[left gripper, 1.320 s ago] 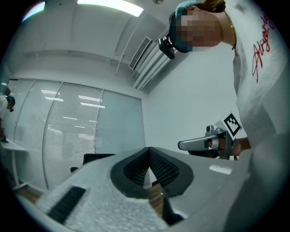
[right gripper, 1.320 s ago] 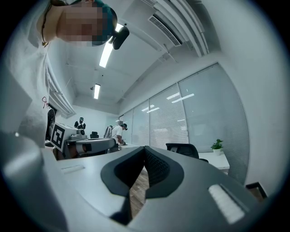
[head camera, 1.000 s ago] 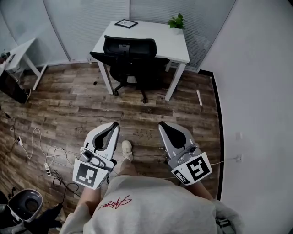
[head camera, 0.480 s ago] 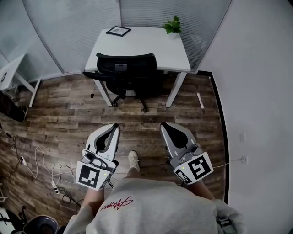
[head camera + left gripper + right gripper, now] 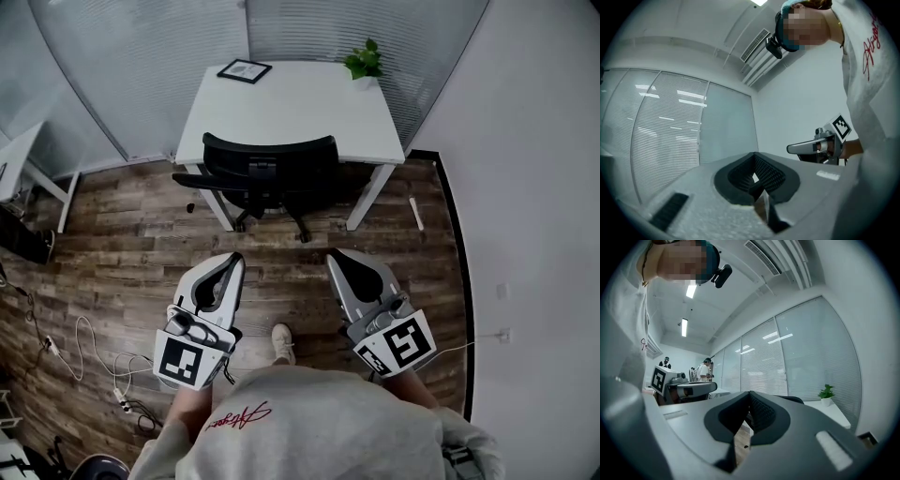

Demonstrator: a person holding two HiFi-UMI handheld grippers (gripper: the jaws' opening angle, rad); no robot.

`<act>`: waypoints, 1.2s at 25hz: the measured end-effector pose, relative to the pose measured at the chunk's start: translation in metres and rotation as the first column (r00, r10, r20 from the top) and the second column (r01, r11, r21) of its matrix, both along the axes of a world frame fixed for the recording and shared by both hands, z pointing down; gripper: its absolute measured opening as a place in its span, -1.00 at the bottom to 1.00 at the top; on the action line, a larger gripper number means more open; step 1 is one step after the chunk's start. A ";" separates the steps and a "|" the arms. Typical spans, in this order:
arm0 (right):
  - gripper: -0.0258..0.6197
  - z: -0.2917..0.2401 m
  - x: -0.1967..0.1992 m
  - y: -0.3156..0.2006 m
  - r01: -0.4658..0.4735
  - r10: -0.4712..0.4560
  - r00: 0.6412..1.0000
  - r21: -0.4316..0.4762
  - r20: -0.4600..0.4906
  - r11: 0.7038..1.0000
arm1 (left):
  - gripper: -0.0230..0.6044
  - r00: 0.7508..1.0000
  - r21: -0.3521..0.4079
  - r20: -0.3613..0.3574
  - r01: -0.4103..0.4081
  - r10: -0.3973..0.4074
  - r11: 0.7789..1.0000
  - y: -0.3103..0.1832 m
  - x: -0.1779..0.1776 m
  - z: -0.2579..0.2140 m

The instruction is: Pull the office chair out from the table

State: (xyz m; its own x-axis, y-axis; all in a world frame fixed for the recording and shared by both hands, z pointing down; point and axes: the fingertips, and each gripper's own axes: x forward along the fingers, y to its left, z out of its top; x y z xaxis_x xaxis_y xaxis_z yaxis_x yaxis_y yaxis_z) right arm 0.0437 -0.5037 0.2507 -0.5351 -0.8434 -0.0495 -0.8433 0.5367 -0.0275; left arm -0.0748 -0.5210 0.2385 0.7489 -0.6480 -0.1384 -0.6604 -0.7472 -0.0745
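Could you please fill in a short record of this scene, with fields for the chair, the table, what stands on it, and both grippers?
chair: black office chair, tucked under the table's near edge, backrest towards the person
table: white table
on table: picture frame far left, potted plant far right
left: left gripper, fingers shut, empty, short of the chair
right: right gripper, fingers shut, empty, short of the chair
progress: chair not yet grasped

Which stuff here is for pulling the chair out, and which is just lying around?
For the job: office chair, table, left gripper, right gripper.

Just lying about: picture frame, potted plant, cables on the floor.
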 end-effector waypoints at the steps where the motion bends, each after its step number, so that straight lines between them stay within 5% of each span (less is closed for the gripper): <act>1: -0.93 0.000 -0.001 -0.009 -0.004 0.004 1.000 0.000 0.003 1.000 | -0.94 1.000 -0.002 -0.001 -0.002 0.002 1.000 -0.009 -0.001 0.001; 18: -0.93 0.012 0.005 -0.078 -0.085 0.085 0.996 -0.022 0.013 0.996 | -0.94 0.998 -0.010 0.016 -0.068 0.068 0.998 -0.086 0.001 0.011; 30: -0.93 -0.006 -0.005 -0.103 -0.024 0.024 1.000 0.002 -0.006 1.000 | -0.94 1.000 -0.012 0.011 -0.008 0.008 1.000 -0.101 -0.013 0.005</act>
